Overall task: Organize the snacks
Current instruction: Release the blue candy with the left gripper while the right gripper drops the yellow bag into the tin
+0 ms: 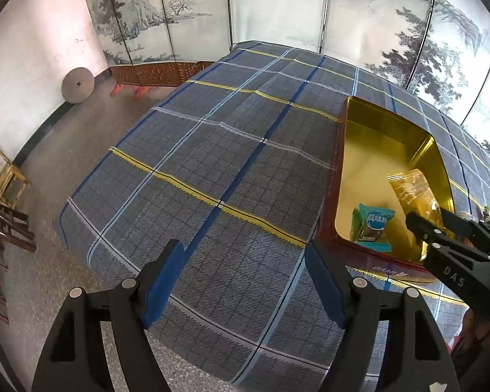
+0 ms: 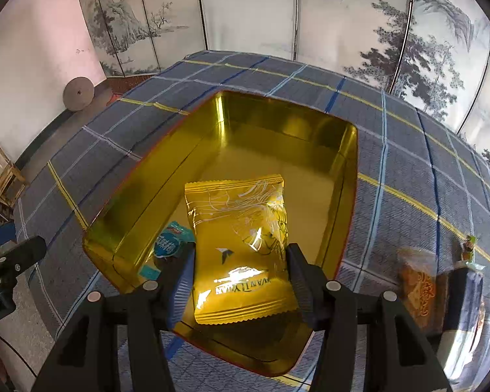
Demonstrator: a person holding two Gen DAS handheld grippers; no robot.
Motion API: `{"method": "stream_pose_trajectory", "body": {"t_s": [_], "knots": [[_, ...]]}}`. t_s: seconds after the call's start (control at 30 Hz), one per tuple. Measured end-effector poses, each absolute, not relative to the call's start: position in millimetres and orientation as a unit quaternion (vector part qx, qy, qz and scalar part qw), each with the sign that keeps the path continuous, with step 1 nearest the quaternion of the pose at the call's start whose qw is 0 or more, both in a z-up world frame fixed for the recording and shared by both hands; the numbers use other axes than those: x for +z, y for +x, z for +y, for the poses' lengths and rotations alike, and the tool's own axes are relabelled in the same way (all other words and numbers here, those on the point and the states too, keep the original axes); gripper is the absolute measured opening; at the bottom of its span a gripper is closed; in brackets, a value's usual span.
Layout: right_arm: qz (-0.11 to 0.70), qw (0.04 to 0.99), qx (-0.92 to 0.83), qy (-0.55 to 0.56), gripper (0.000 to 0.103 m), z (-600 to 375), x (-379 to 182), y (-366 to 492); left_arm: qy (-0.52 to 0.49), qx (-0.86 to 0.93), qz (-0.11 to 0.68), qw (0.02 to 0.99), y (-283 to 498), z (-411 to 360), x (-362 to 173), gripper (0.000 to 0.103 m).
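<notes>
Gold metal lined the open tin [image 2: 310, 124], which sat on a checked cloth [image 1: 212, 163]. Over the tin's near end, a yellow snack packet [image 2: 241, 245] was gripped at its sides by the right gripper [image 2: 240, 281] and held tilted above the tin floor. A teal snack packet [image 1: 372, 227] lay inside the tin, beside the yellow one. To the left of the tin, the left gripper [image 1: 241, 281] was held above bare cloth, its jaws apart and nothing between them. More wrapped snacks [image 2: 418, 290] were seen on the cloth right of the tin.
</notes>
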State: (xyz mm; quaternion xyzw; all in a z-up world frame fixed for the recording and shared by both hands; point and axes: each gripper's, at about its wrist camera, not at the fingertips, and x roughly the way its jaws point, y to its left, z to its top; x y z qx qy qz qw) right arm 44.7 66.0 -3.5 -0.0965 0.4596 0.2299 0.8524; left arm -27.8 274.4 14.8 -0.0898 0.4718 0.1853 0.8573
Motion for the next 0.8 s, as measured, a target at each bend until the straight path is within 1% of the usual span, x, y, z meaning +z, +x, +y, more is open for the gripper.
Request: {"method": "stream_pose_trajectory", "body": {"t_s": [0.43,0.63,0.8], "knots": [[0.467,0.845,0.239,-0.104,0.056,71.2,-10.6,40.7,-0.091,0.182,0.474,0.857,-29.2,274.2,14.1,0.073],[0.466,0.843,0.251,-0.091,0.057,65.2,-3.9,37.3,-0.091,0.177,0.472,0.859,-30.0,265.7,18.1,0.073],[0.452,0.85,0.26,-0.073,0.057,42.8,13.9,28.1,-0.088,0.166,0.468,0.863,-25.4,251.3,22.8,0.073]]}}
